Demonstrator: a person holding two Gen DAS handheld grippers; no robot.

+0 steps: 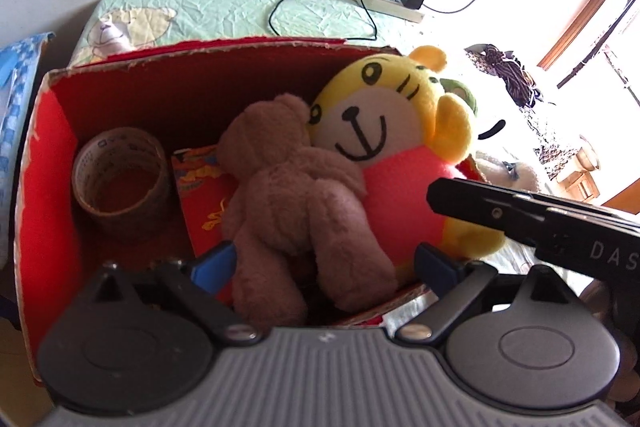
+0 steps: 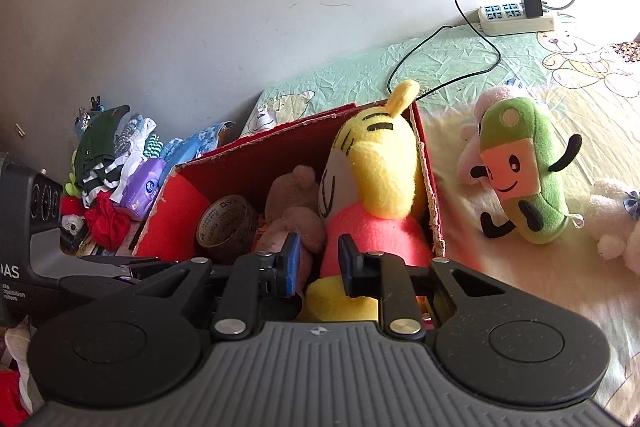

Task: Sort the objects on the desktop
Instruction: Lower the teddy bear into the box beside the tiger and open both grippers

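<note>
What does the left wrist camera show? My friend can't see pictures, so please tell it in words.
A red cardboard box holds a brown teddy bear, a yellow tiger plush in a pink shirt and a roll of brown tape. The left gripper is open, its blue-padded fingers either side of the bear's legs.

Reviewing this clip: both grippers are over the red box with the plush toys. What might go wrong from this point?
1. The left gripper stands open around the brown bear's legs; closing may pinch only loose fur, so the bear could slip.
2. The yellow tiger plush leans against the red box's torn right wall and rises above its rim; a nudge from the open right gripper might tip it out.
3. The grippers sit close together and may collide.
</note>
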